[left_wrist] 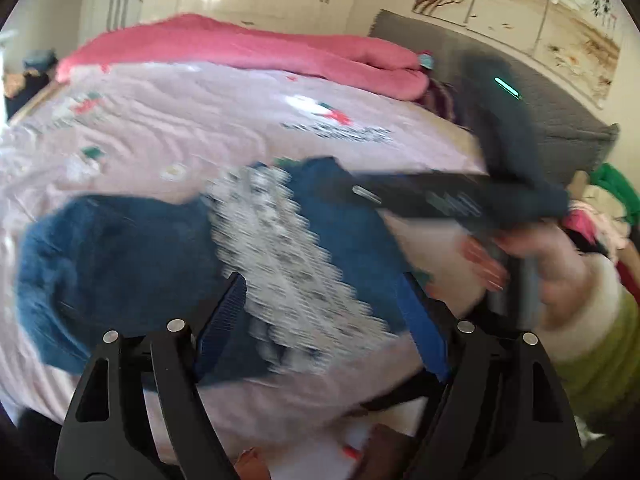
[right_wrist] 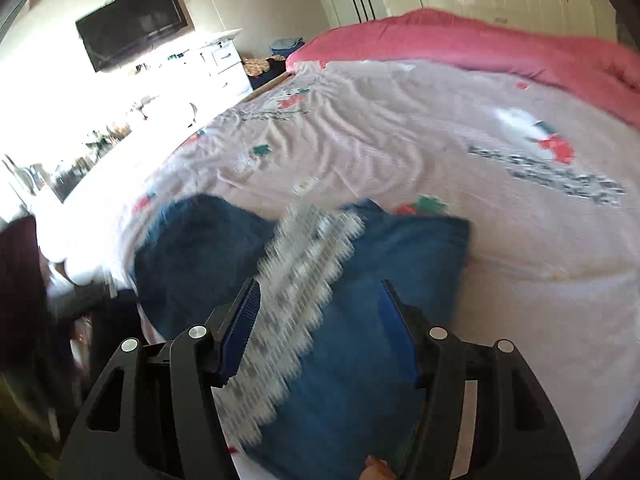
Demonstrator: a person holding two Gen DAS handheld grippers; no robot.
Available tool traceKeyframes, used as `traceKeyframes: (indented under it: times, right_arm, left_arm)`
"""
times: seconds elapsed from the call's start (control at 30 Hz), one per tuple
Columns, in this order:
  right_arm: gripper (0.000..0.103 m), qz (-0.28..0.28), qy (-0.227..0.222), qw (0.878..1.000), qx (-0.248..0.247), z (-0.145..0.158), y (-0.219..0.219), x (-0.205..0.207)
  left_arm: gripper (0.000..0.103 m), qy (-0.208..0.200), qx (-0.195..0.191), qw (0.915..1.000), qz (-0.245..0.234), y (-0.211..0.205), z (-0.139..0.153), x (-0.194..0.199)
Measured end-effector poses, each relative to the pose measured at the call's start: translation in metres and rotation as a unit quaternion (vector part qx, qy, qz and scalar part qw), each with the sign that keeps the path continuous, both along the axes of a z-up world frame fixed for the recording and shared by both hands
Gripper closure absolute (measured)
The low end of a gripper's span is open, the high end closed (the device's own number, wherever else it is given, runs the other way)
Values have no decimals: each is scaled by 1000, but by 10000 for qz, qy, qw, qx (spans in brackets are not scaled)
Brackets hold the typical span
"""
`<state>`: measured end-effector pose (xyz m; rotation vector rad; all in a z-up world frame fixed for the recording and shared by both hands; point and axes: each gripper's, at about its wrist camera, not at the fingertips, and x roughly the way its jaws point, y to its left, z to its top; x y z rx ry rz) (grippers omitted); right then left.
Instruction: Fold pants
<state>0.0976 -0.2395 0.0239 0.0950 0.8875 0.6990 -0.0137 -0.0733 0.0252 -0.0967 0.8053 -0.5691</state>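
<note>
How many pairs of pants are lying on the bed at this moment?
1. The blue pants with a white patterned band lie on the pale bedsheet, near the bed's front edge. The pink blanket along the far side could hide more.

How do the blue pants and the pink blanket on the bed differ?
The pants are dark blue with a white patterned band across them; the blanket is plain pink. The pants lie near the front of the bed, right under both open grippers, left and right; the blanket is bunched along the far side. The pants look smaller, the blanket runs across most of the bed. Both rest on the pale printed sheet.
</note>
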Motion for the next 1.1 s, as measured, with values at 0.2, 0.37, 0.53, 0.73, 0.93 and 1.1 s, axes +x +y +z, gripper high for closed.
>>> traceKeyframes:
  times: [0.2, 0.37, 0.53, 0.73, 0.93, 1.1]
  right_arm:
    - [71, 479, 455, 9977, -136, -3, 42, 30]
    - [80, 379, 567, 9958, -609, -19, 62, 51]
    - [87, 195, 688, 9935, -881, -40, 61, 67]
    - [86, 119, 782, 9943, -719, -46, 57, 73]
    - [69, 147, 737, 9965, -366, -20, 51, 66]
    - [60, 243, 439, 9986, -145, 12, 48, 48]
  left_arm:
    - [44, 268, -43, 9995, -179, -22, -20, -4]
    - [50, 535, 269, 9982, 64, -24, -48, 6]
    - [50, 585, 278, 9976, 238, -17, -55, 10]
    - [50, 591, 332, 9974, 231, -18, -61, 9]
    - [48, 630, 195, 9976, 224, -16, -55, 9]
    - [45, 438, 250, 9980, 369, -5, -39, 5]
